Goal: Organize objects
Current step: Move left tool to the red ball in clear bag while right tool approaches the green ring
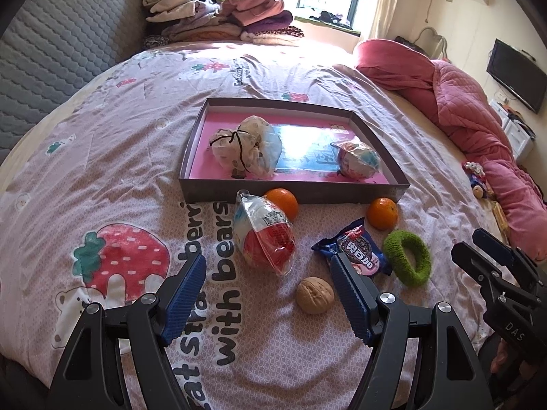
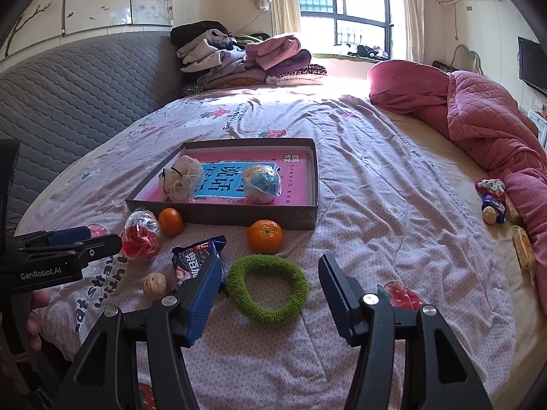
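A shallow box (image 1: 294,193) (image 2: 218,214) lies on the bed, holding a tied cloth bundle (image 1: 239,147) (image 2: 181,177) and a wrapped toy egg (image 1: 359,159) (image 2: 261,179). In front of it lie a second wrapped egg (image 1: 265,235) (image 2: 142,235), two oranges (image 1: 283,201) (image 1: 383,212) (image 2: 265,235), a blue cookie packet (image 1: 355,247) (image 2: 196,256), a walnut (image 1: 314,295) (image 2: 154,283) and a green scrunchie (image 1: 407,256) (image 2: 266,288). My left gripper (image 1: 270,297) is open, just short of the egg and walnut. My right gripper (image 2: 270,295) is open around the scrunchie.
Folded clothes (image 1: 218,13) are piled at the bed's far end. A pink quilt (image 1: 478,119) (image 2: 485,119) lies along the right side, with small snacks (image 2: 494,201) beside it. A grey padded headboard (image 2: 68,102) runs along the left.
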Available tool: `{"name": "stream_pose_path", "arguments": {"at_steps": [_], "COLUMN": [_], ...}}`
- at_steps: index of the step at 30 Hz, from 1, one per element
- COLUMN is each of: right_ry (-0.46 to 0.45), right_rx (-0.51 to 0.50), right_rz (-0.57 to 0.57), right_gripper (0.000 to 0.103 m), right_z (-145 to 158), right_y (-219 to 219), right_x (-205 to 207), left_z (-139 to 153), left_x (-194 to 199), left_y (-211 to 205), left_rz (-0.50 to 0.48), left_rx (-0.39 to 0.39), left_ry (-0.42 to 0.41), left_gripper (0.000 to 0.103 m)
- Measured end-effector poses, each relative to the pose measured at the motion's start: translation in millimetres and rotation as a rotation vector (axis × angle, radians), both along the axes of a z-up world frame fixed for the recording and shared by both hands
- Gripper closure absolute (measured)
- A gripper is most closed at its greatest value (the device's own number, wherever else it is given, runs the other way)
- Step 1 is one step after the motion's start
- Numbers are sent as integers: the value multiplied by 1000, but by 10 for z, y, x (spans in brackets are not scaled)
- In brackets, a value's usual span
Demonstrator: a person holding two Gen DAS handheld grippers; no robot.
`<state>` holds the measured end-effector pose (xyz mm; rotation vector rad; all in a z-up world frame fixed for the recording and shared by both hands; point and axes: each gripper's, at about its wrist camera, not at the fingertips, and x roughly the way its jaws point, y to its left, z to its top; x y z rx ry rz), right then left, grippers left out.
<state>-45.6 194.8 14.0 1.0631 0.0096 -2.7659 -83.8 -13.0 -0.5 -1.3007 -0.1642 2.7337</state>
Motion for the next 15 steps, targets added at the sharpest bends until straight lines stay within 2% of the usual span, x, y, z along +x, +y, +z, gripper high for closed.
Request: {"name": "stream_pose_path", "arguments": {"at_steps": [15], "right_ry": [-33], "right_rx": [-3], "right_rz": [-11], "right_gripper": [44], "right_z": [-113], "right_y": [31], "right_x": [28], "left_z": [-128], "left_x": [91], "left_y": [62], "left_rz": [-10], "left_rx": [-29], "left_ry": [-24], "left_gripper": [27]}}
